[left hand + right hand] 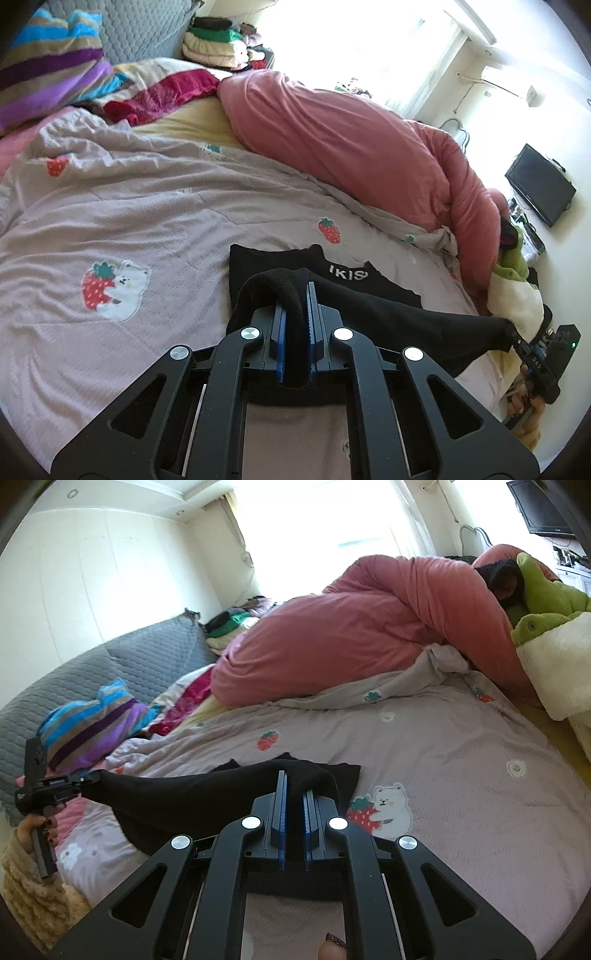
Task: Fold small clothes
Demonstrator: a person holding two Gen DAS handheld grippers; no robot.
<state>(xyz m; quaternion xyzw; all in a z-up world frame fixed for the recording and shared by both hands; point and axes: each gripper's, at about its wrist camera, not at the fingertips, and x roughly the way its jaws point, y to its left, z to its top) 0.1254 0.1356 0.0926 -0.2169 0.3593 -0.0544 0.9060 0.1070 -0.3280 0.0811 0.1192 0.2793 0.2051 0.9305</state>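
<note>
A: Where is the black garment point(369, 295)?
B: On the strawberry quilt point(147, 221), near side of the pink duvet point(332, 140), its nearer edge lifted between both grippers.
A: Their grip?
B: The left gripper point(295, 291) clamps one corner; the right gripper point(293, 786) pinches the other.

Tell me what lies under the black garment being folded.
Under the black garment lies the lilac strawberry-print bedsheet. Both grippers, left and right, pinch its lifted edge. Whatever the garment covers stays hidden.
</note>
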